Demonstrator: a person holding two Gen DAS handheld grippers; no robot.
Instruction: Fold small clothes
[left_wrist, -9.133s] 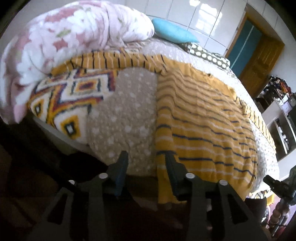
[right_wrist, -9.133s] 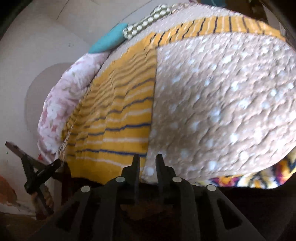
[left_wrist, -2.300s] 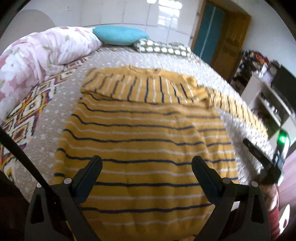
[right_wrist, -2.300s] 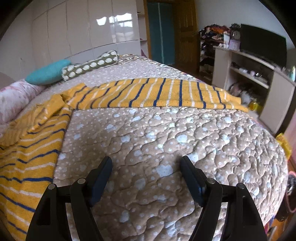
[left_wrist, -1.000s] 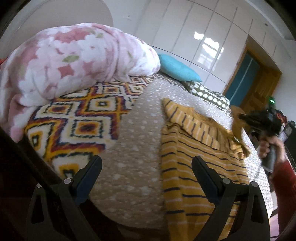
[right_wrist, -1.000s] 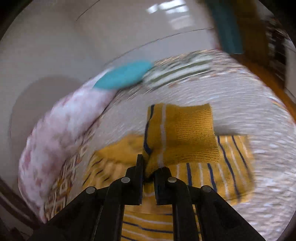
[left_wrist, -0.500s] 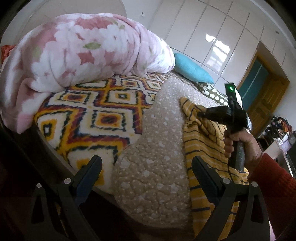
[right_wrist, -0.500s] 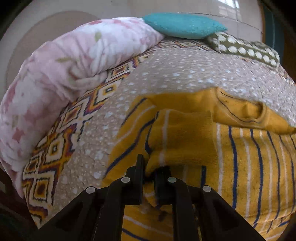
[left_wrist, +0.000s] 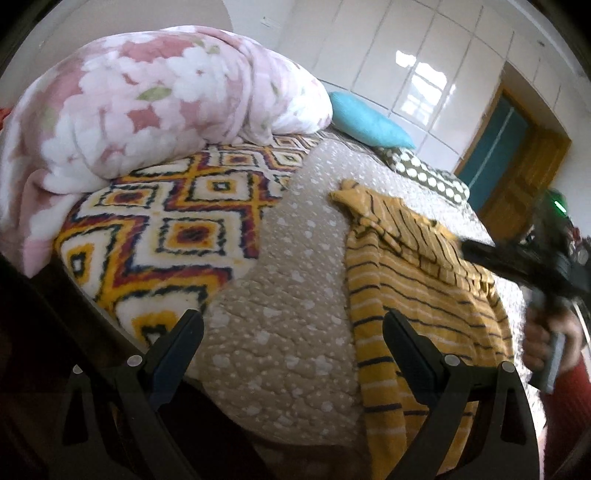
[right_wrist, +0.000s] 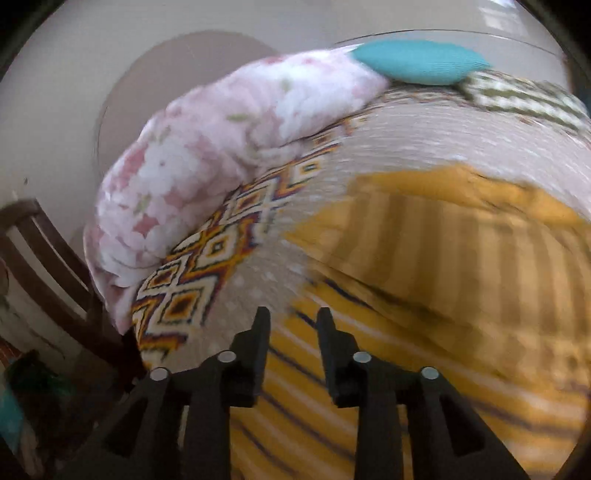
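Observation:
A yellow sweater with dark blue and white stripes (left_wrist: 417, 284) lies flat on the bed, with one sleeve folded across its upper body. My left gripper (left_wrist: 291, 332) is wide open and empty at the bed's near edge, left of the sweater's hem. My right gripper (right_wrist: 291, 317) has its jaws a little apart and empty above the sweater (right_wrist: 436, 280); this view is blurred by motion. The right gripper's body and the hand holding it show at the right of the left wrist view (left_wrist: 532, 266).
The bed has a beige dotted quilt (left_wrist: 288, 280) and a patterned blanket (left_wrist: 162, 236). A rolled pink floral duvet (left_wrist: 147, 110), a teal pillow (left_wrist: 365, 122) and a dotted pillow (left_wrist: 424, 173) lie at the far side. A dark wooden chair (right_wrist: 48, 266) stands beside the bed.
My right gripper has let go of the folded sleeve, opened a little and pulled back off the sweater. The left gripper stays open and has barely shifted.

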